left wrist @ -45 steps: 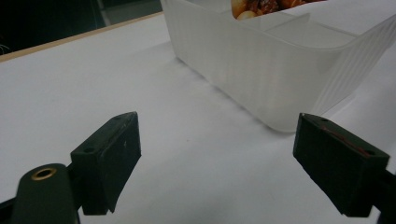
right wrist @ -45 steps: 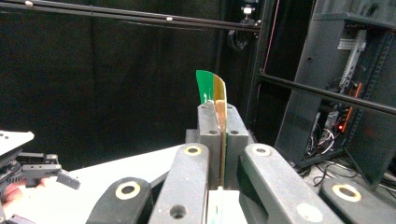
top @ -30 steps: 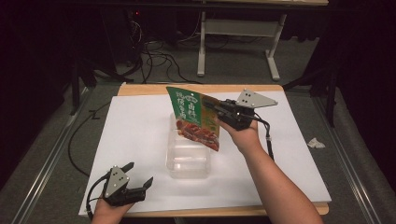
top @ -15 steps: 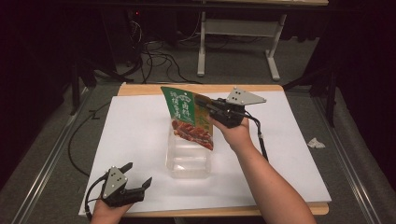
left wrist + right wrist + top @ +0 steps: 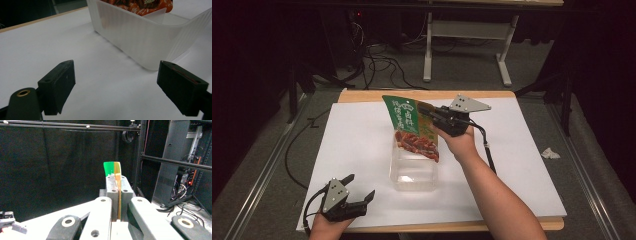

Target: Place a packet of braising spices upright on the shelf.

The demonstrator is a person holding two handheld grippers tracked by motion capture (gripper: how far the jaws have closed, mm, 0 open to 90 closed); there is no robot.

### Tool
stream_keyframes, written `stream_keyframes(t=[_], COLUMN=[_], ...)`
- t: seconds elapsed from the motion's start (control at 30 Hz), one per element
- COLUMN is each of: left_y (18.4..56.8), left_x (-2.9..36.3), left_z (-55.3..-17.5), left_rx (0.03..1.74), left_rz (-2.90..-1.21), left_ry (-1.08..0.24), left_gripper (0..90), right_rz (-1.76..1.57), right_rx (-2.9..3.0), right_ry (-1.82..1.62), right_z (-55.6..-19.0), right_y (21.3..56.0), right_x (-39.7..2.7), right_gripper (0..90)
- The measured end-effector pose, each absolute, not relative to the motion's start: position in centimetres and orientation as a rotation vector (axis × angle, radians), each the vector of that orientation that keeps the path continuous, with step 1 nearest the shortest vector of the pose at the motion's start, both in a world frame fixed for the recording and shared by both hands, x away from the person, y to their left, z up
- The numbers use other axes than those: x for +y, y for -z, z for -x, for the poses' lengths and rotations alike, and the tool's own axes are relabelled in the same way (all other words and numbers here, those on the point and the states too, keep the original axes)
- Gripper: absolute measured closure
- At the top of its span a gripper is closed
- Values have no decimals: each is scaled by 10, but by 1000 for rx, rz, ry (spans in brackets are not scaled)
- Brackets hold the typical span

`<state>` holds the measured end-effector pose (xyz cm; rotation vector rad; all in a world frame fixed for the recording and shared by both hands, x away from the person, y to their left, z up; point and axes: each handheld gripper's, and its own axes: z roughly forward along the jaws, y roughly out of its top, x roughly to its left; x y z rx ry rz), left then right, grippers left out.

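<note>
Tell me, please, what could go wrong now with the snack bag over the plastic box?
1. The right gripper pinches the snack bag only at one edge, so it might slip out.
2. The left gripper rests open, away from the clear plastic box; unheld, the box may slide or tip if the bag pushes against it.

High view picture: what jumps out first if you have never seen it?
First the bright green and orange snack bag, held up in the fingers of the right gripper, with its bottom end over the clear plastic box in the middle of the white table. Next, the left gripper lies low at the near left edge, fingers wide open, holding nothing.
</note>
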<state>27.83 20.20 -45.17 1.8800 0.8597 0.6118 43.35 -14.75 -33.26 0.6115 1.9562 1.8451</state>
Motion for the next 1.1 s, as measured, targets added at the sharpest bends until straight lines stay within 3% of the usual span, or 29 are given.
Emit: stream_keyframes(t=[1.1], left_y=[452], left_x=[200], left_z=[-279], left_rx=[853], left_rz=[-1889], left_ry=[-611], left_gripper=[156], right_rz=[-640], right_rx=[1988], right_ry=[-1783], right_z=[-432], right_y=[350], right_x=[-151], right_gripper=[900])
